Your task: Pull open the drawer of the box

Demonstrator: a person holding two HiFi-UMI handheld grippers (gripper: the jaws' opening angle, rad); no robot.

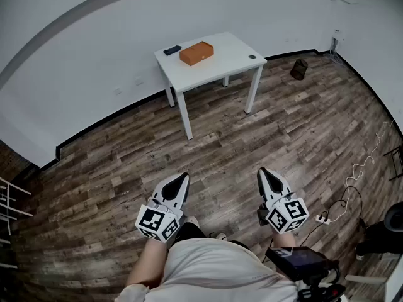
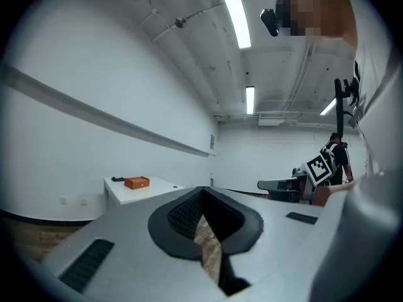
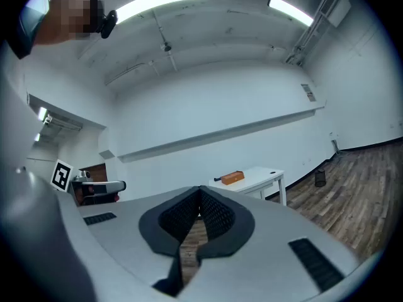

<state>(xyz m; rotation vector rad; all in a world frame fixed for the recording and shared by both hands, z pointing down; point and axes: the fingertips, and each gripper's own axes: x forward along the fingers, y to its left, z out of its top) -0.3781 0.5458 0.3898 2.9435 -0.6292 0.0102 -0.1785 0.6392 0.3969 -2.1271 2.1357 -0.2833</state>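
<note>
An orange box [image 1: 196, 53] lies on a white table [image 1: 233, 54] far ahead across the room; it also shows small as the orange box [image 2: 137, 182] in the left gripper view and as the orange box [image 3: 232, 177] in the right gripper view. My left gripper [image 1: 183, 178] and right gripper [image 1: 263, 172] are held low near the person's body, well short of the table. Both have their jaws together with nothing between them. In the left gripper view my left gripper [image 2: 203, 192] points toward the table, and so does my right gripper [image 3: 200, 195].
A dark flat object [image 1: 172, 50] lies beside the box, and a small dark disc [image 1: 252, 56] sits at the table's right end. A dark bin [image 1: 299, 69] stands by the far wall. Cables [image 1: 352, 184] and equipment [image 1: 301, 261] lie on the wooden floor at right.
</note>
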